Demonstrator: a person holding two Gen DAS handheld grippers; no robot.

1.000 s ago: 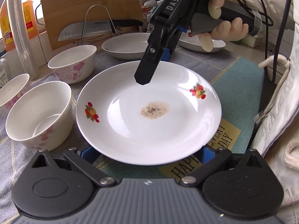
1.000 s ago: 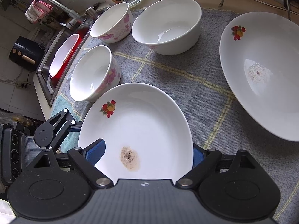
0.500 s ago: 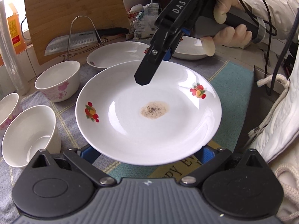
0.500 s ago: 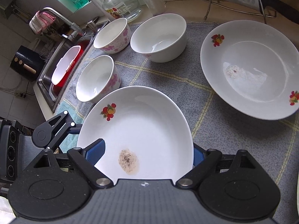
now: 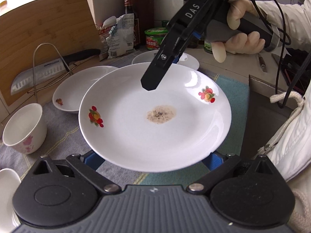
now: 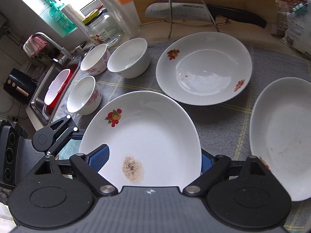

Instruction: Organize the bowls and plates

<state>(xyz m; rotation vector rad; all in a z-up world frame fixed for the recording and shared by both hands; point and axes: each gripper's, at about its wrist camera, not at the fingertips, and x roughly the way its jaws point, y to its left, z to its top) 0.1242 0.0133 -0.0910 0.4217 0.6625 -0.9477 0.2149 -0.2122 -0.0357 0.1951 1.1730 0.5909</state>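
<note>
Plate (image 5: 155, 128) aloft between both grippers, left fingers (image 5: 211, 158) and right fingers (image 6: 101, 155) clamped on opposite rims.

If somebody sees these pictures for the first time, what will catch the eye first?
The white fruit-print plate with a brown speckled stain, carried between both grippers above the grey cloth. Behind it, a large kitchen knife on a wire stand and three white bowls near the sink.

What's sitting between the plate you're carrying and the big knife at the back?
In the right wrist view, another white plate with fruit pictures lies on the grey cloth, between the carried plate and the knife on its wire stand.
</note>
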